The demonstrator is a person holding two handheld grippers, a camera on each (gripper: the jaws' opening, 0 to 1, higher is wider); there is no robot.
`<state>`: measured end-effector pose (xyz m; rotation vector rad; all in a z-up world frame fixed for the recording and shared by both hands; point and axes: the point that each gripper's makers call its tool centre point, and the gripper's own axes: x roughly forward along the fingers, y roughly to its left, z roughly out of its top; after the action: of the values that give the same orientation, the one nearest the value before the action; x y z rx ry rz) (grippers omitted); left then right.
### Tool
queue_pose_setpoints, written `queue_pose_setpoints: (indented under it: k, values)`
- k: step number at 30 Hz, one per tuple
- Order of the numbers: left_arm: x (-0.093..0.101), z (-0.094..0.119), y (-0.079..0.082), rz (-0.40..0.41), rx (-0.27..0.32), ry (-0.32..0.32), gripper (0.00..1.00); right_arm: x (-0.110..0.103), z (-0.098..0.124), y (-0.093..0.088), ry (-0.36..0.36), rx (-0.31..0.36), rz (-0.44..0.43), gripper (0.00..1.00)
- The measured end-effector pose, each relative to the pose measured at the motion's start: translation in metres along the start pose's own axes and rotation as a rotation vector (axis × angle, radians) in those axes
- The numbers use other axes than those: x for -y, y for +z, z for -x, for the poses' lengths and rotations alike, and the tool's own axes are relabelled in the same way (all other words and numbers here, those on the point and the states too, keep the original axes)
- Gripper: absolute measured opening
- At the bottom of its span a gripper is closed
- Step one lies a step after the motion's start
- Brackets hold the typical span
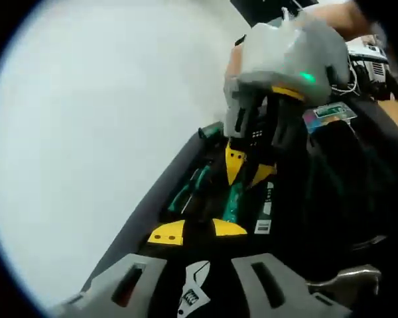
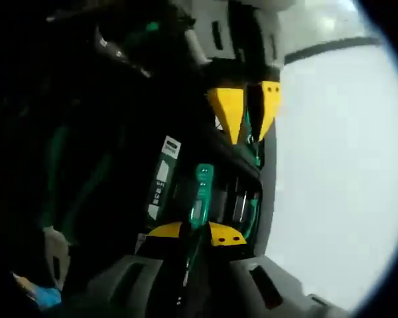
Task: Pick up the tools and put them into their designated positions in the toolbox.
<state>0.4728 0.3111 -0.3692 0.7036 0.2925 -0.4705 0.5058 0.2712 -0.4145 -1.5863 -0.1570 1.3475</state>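
The right gripper pinches a green screwdriver between its yellow tips, just over the toolbox. The left gripper has narrow tips, holding nothing. Some tools already sit inside; this one is not placed yet.

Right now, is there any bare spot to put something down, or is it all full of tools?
The white table beside the toolbox lies bare along the box's outer wall; the right gripper view shows the same open white stretch. Inside the box it is crowded: both grippers, left and right, work there, the right one holding a green tool between its yellow tips.
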Motion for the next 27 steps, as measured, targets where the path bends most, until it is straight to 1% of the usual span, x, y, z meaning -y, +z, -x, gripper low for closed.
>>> queue_pose_setpoints:
  k: [1, 2, 3, 4, 5, 7, 11, 12, 13, 14, 15, 17, 19, 20, 21, 23, 24, 25, 27]
  values:
    - [0.0, -0.001, 0.0, -0.003, 0.0, -0.002, 0.15, 0.003, -0.002, 0.0, -0.038, -0.007, -0.005, 0.1]
    - [-0.001, -0.001, 0.0, -0.003, 0.0, -0.003, 0.15, 0.005, -0.003, -0.001, -0.047, -0.014, 0.028, 0.1]
    - [-0.001, -0.002, -0.001, -0.003, -0.001, -0.005, 0.15, 0.003, -0.002, -0.001, -0.034, -0.008, 0.006, 0.1]
    - [0.0, -0.002, -0.001, -0.005, -0.001, -0.007, 0.15, 0.004, -0.002, -0.003, -0.037, 0.002, -0.069, 0.09]
    - [0.001, -0.003, -0.001, -0.011, -0.001, -0.012, 0.15, 0.002, -0.001, -0.004, -0.023, 0.004, -0.121, 0.09]
    - [0.005, -0.005, -0.001, -0.018, -0.003, -0.024, 0.15, 0.004, 0.001, -0.004, -0.015, 0.014, -0.108, 0.09]
    - [0.011, -0.009, -0.003, -0.042, -0.017, -0.041, 0.15, 0.001, 0.004, -0.003, 0.09, 0.053, -0.256, 0.09]
    - [0.011, -0.009, -0.003, -0.043, -0.018, -0.044, 0.15, 0.001, 0.005, -0.003, 0.127, 0.056, -0.314, 0.08]
    - [0.01, -0.01, -0.003, -0.039, -0.016, -0.045, 0.15, 0.004, 0.006, -0.004, 0.138, 0.069, -0.343, 0.08]
    - [0.01, -0.01, -0.003, -0.033, -0.013, -0.047, 0.15, 0.003, 0.009, -0.001, 0.174, 0.088, -0.376, 0.08]
    - [0.01, -0.01, -0.003, -0.031, -0.01, -0.051, 0.15, 0.003, 0.011, -0.001, 0.198, 0.1, -0.421, 0.08]
    - [0.01, -0.009, -0.002, -0.041, -0.009, -0.056, 0.15, 0.007, 0.014, -0.002, 0.231, 0.13, -0.466, 0.08]
    - [0.009, -0.009, -0.003, -0.057, -0.013, -0.062, 0.15, 0.003, 0.017, 0.0, 0.298, 0.15, -0.518, 0.09]
    - [0.009, -0.009, -0.003, -0.064, -0.014, -0.07, 0.15, 0.009, 0.016, -0.002, 0.289, 0.15, -0.511, 0.09]
    - [0.009, -0.009, -0.003, -0.07, -0.015, -0.076, 0.15, 0.009, 0.016, -0.002, 0.299, 0.156, -0.506, 0.09]
    - [0.011, -0.01, -0.003, -0.097, -0.021, -0.104, 0.16, 0.007, 0.013, -0.003, 0.37, 0.148, -0.518, 0.09]
    - [0.013, -0.012, -0.003, -0.113, -0.031, -0.125, 0.17, 0.004, 0.012, 0.0, 0.407, 0.144, -0.52, 0.09]
    - [0.015, -0.013, -0.005, -0.125, -0.045, -0.139, 0.19, 0.003, 0.012, 0.003, 0.424, 0.147, -0.516, 0.09]
    - [0.017, -0.015, -0.005, -0.153, -0.061, -0.155, 0.19, -0.003, 0.012, 0.007, 0.482, 0.139, -0.497, 0.09]
